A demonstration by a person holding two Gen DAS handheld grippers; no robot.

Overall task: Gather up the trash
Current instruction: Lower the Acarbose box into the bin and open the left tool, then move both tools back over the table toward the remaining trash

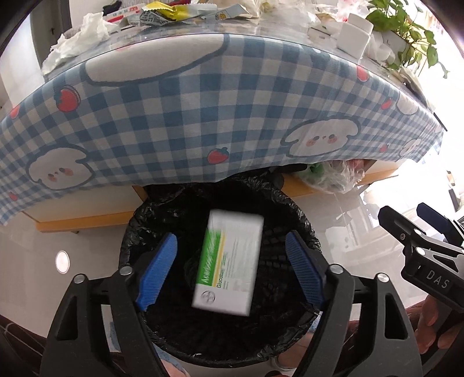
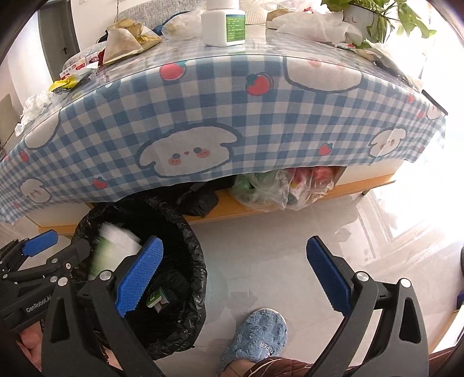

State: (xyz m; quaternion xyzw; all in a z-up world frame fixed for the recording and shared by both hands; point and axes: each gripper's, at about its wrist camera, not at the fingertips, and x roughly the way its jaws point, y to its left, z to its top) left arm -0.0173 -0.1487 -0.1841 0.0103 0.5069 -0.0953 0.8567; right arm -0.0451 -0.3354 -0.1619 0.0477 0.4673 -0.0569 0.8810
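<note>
- The left gripper is tipped steeply downward over the mouth of the bin, which is lined with a black bag, and both blue pads frame the opening from above.
- Its jaws stand wide apart and clamp nothing; a white and green medicine box sits between the pads, touching neither one, blurred, with the dark inside of the bin behind it.
- In the right wrist view the same box is a white and green smear just inside the bin's rim, beyond the left gripper's fingers.
- The right gripper also points steeply down, off to the right of the bin, over bare pale floor tiles; its jaws are spread wide with nothing between them.
- Directly below the right gripper's fingers is a blue fluffy slipper on the person's foot.
- Ahead of both tools hangs a blue checked tablecloth; on the table top beyond lie crumpled tissues, wrappers and a white bottle.
- Part of a hand shows beneath the right gripper's handle, at the left view's right edge.
</note>
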